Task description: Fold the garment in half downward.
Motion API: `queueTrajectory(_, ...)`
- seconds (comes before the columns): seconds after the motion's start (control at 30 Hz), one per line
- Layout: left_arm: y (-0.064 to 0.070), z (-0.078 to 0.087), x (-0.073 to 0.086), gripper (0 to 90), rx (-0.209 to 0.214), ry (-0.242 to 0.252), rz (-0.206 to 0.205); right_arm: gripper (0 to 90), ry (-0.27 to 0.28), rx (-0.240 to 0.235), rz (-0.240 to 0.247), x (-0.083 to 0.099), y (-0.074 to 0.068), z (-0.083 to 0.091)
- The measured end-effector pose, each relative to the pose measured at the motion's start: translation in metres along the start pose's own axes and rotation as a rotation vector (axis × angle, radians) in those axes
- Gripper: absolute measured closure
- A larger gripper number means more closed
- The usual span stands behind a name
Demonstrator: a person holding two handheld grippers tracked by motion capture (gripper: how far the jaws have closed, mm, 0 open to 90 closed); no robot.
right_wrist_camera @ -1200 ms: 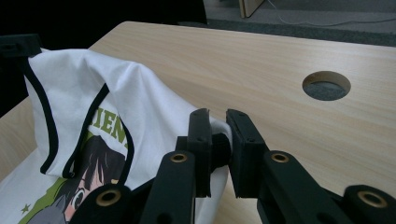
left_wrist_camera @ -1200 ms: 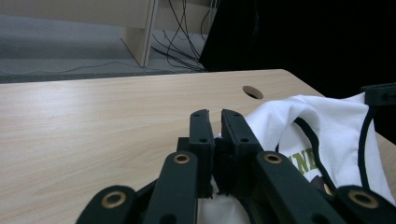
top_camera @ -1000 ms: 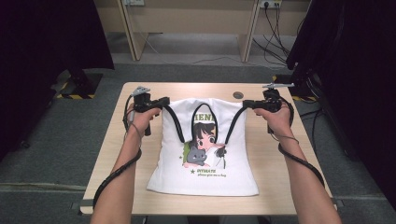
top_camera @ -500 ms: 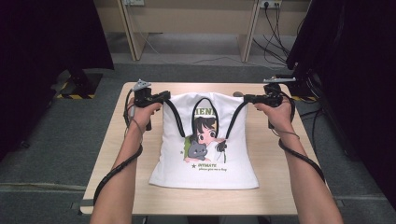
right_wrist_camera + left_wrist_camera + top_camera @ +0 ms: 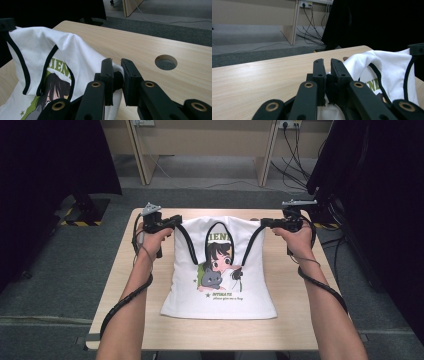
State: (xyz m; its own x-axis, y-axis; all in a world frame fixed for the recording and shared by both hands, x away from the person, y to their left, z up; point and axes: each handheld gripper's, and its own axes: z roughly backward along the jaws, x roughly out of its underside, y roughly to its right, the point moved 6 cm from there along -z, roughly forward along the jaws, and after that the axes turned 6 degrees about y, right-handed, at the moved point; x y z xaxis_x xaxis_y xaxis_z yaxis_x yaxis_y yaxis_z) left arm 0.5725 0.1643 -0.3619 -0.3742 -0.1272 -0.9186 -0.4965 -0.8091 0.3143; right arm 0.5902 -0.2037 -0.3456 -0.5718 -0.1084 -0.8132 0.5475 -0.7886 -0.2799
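Note:
A white tank top [image 5: 220, 270] with black trim and a cartoon girl print lies on the wooden table [image 5: 125, 290], its top end lifted. My left gripper [image 5: 175, 222] is shut on the left shoulder strap; in the left gripper view its jaws [image 5: 327, 66] pinch white cloth [image 5: 384, 67]. My right gripper [image 5: 263, 223] is shut on the right shoulder strap, and the right gripper view shows cloth [image 5: 57, 50] bunched between its jaws [image 5: 117, 65]. The hem rests flat on the table near the person.
A round cable hole [image 5: 166, 62] sits in the tabletop near the right gripper. Black curtains [image 5: 50, 165] hang at both sides. Desk legs and cables [image 5: 295, 150] stand on the grey floor beyond the table's far edge.
Both grippers have moved toward the far edge and slightly apart, pulling the shirt's top end up and away; the hem has slid a little farther from the person.

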Motion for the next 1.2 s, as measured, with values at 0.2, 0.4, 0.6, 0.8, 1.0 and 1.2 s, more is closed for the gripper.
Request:
queueTrajectory(0.2,0.001,0.000,-0.004,82.2,0.001,0.003,-0.001,80.9,0.003,0.006,0.000,-0.002,0.000,0.000)
queueTrajectory(0.4,0.002,0.001,-0.008,82.2,0.002,0.015,-0.006,81.0,0.008,0.008,0.005,-0.006,-0.001,0.000)
queueTrajectory(0.6,0.001,0.002,-0.009,82.2,-0.003,0.022,-0.013,81.0,0.018,0.007,0.008,-0.009,-0.003,0.002)
queueTrajectory(0.8,0.002,0.002,-0.009,82.1,-0.008,0.026,-0.023,81.0,0.020,0.010,0.010,-0.009,-0.003,0.002)
queueTrajectory(1.0,0.002,-0.001,0.003,82.1,-0.008,0.000,-0.030,81.0,0.007,0.008,0.019,-0.002,-0.005,-0.002)
queueTrajectory(1.2,-0.001,-0.004,0.021,82.1,-0.021,-0.048,-0.051,81.0,-0.018,0.010,0.033,0.011,-0.004,-0.008)
